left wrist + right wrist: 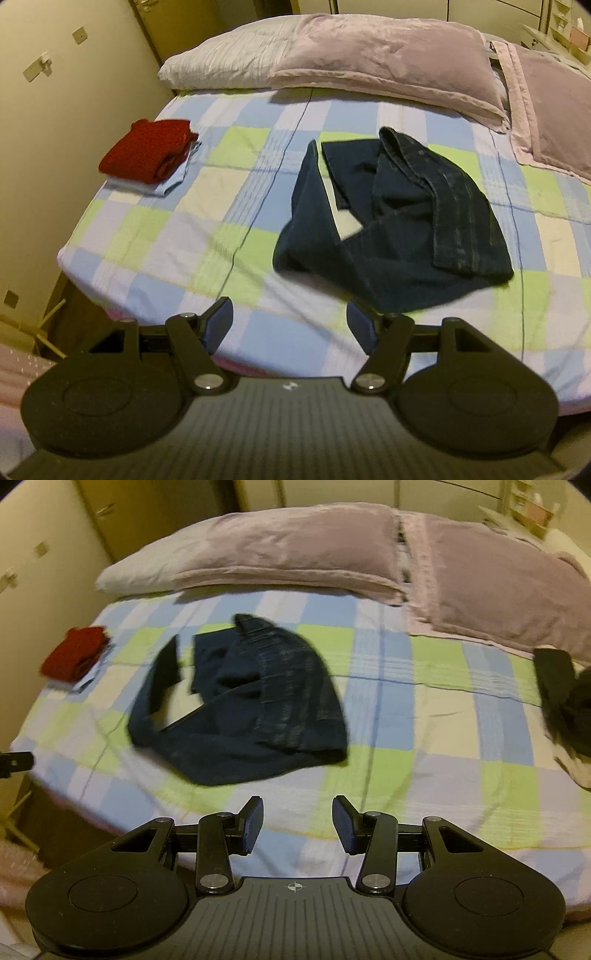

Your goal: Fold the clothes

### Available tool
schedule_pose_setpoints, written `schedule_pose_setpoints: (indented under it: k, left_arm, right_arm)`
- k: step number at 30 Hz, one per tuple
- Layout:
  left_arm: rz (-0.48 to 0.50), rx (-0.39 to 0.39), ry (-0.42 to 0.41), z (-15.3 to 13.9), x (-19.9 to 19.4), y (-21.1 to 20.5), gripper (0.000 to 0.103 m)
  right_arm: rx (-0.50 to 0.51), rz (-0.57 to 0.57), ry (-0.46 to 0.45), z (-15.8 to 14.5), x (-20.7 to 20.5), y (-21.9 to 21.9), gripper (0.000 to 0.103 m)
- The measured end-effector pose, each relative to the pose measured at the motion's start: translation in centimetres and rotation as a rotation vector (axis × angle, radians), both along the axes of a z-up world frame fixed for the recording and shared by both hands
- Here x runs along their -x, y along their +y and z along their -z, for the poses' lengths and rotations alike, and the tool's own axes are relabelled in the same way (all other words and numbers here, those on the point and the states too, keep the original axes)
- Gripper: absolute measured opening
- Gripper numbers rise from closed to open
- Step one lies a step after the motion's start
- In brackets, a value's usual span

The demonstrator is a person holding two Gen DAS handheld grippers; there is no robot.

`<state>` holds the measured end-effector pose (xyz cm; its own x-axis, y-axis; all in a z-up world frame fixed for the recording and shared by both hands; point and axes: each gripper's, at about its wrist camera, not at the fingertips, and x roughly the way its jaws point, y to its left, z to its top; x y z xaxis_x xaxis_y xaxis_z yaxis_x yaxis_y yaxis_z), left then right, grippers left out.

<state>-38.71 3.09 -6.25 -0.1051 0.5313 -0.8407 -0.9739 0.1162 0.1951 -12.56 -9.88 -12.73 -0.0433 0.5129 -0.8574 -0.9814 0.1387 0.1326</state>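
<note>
Dark blue jeans (399,225) lie crumpled and partly doubled over on the checked bedsheet (166,236); they also show in the right wrist view (251,701). My left gripper (290,325) is open and empty, hovering just in front of the jeans' near edge. My right gripper (298,823) is open and empty above the sheet, in front and to the right of the jeans. A folded red garment (147,149) rests on a folded light one at the bed's left side, also in the right wrist view (75,655).
Two mauve pillows (369,59) lie along the head of the bed. A dark pile of clothes (569,709) sits at the bed's right edge. A beige wall (55,129) runs along the left. Shelves stand at the back right.
</note>
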Motion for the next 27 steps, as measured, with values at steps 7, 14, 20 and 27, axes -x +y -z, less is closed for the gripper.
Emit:
schedule_pose_setpoints:
  k: [7, 14, 20, 27]
  left_arm:
    - [0.047, 0.011, 0.007, 0.9, 0.9, 9.6, 0.065]
    - [0.119, 0.056, 0.033, 3.2, 2.0, 17.5, 0.065]
    - [0.144, 0.122, 0.045, 7.0, 2.8, 20.8, 0.065]
    - [0.088, 0.191, 0.015, 10.6, 3.3, 20.4, 0.065]
  right_arm:
    - [-0.028, 0.088, -0.105, 0.3, -2.3, 4.8, 0.045]
    - [0.002, 0.156, -0.137, 3.2, -1.8, 8.7, 0.045]
    - [0.091, 0.063, -0.265, 8.2, 0.9, 11.4, 0.045]
    - [0.115, -0.210, -0.409, 13.5, 4.0, 13.4, 0.045]
